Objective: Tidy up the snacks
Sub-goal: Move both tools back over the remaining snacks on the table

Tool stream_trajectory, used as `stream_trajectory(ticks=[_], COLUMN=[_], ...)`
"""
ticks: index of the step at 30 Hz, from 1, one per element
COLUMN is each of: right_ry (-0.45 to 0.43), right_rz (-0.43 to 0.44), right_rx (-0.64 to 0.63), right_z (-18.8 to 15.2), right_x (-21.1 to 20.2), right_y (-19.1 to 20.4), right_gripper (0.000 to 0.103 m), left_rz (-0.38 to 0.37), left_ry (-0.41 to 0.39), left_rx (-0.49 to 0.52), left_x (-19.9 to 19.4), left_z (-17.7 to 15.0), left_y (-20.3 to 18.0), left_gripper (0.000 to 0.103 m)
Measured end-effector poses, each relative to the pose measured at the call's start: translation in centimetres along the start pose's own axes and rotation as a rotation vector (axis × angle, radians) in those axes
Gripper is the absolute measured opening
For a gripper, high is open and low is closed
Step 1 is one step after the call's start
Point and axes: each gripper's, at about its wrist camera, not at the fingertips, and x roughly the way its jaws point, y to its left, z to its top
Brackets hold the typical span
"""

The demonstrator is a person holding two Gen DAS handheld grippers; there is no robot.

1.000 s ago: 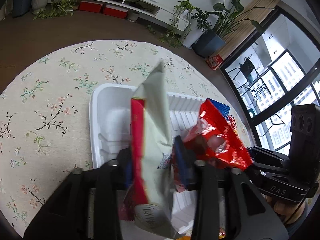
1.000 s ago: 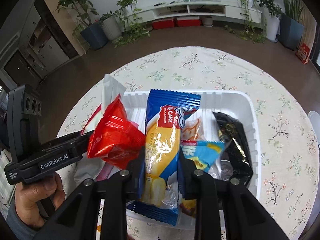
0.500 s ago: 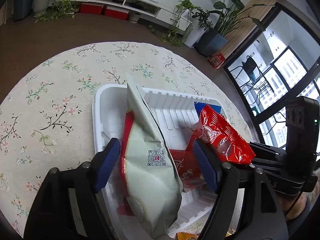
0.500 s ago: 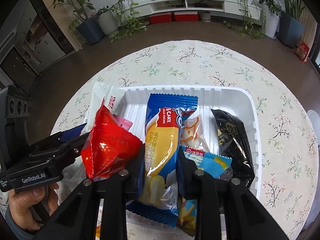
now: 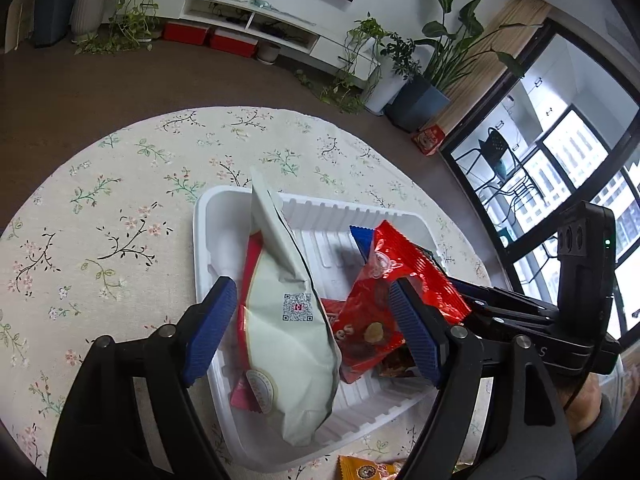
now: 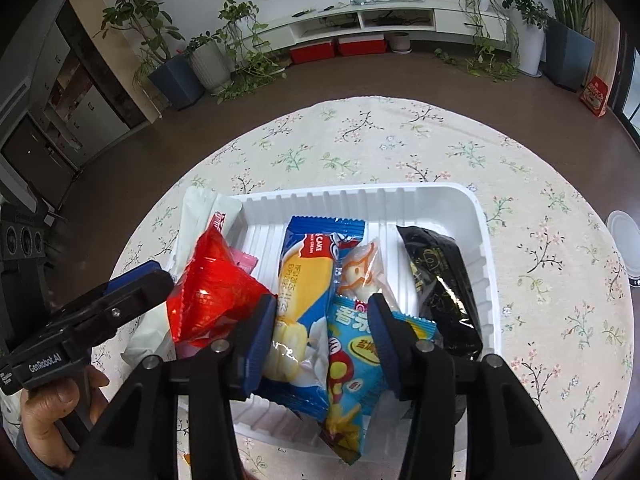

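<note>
Snacks are lying heaped in a white plastic tray [image 6: 486,240] on a round table. The left gripper [image 5: 310,334] is standing wide over the tray's left end, its blue pads clear of the pale green bag [image 5: 292,320] that is lying between them; its jaws have just been opening, and the bag, upright in their grip a second ago, is now leaning against the tray's far rim. The right gripper [image 6: 322,334] is standing partly open, its jaws having just been opening too; the blue and yellow cake packet [image 6: 306,276], pinched a second ago, is now lying loose between the pads, beside a light blue packet [image 6: 352,344]. A crinkled red packet [image 6: 212,292] is sitting between the two grippers, now resting lower in the tray. Further right are lying a small clear-wrapped sweet [image 6: 360,268] and a black packet [image 6: 442,292] along the tray's right wall. A hand [image 6: 52,412] is gripping the left tool's handle. An orange packet [image 5: 366,470] is lying on the cloth outside the tray's near edge. The floral tablecloth [image 6: 540,280] is covering the table; beyond it are brown floor, potted plants [image 6: 224,44], a low white shelf unit [image 6: 380,20] with red boxes beneath, and tall windows [image 5: 560,168]
</note>
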Motion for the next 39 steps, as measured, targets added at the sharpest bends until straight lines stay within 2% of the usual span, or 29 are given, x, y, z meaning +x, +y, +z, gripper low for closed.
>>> stream_trajectory(ticks=[10, 24, 28, 29, 30, 32, 34, 39], right_ry=[-0.079, -0.115, -0.134, -0.145, -0.155, -0.199, -0.232, -0.268], right_rz=[-0.017, 0.012, 0.039, 0.059, 0.071, 0.095, 0.107, 0.131], right_rx=[-0.027, -0.068, -0.035, -0.028, -0.027, -0.029, -0.025, -0.017], right_z=[-0.8, -2.7, -4.0, -4.6, -4.9, -6.3, -8.0, -12.1], right_x=[-2.7, -5.2, -7.1, -8.0, -8.6, -10.6, -12.4, -15.9], right_y=[0.6, 2.0, 1.1, 0.7, 0.5, -0.2, -0.9, -2.5], right_gripper=[0.055, 0.059, 0.066, 0.068, 0.071, 0.078, 0.082, 0.083], left_rz=[-0.014, -0.045, -0.067, -0.067, -0.071, -0.079, -0.08, -0.085], left_ry=[-0.045, -0.087, -0.127, -0.134, -0.142, -0.176, -0.199, -0.225], left_rx=[-0.023, -0.055, -0.082, -0.088, -0.089, -0.064, -0.026, 0.05], left_x=[-2.1, -3.9, -6.2, -6.9, -7.6, -9.3, -10.8, -14.6], left_z=[-1.4, -2.6, -4.1, -4.8, -5.4, -6.9, -8.3, -12.7], left_y=[1.3, 2.1, 2.6, 2.5, 2.4, 1.8, 0.8, -1.4], left_gripper=[0.078, 0.078, 0.078, 0.081, 0.091, 0.102, 0.102, 0.102])
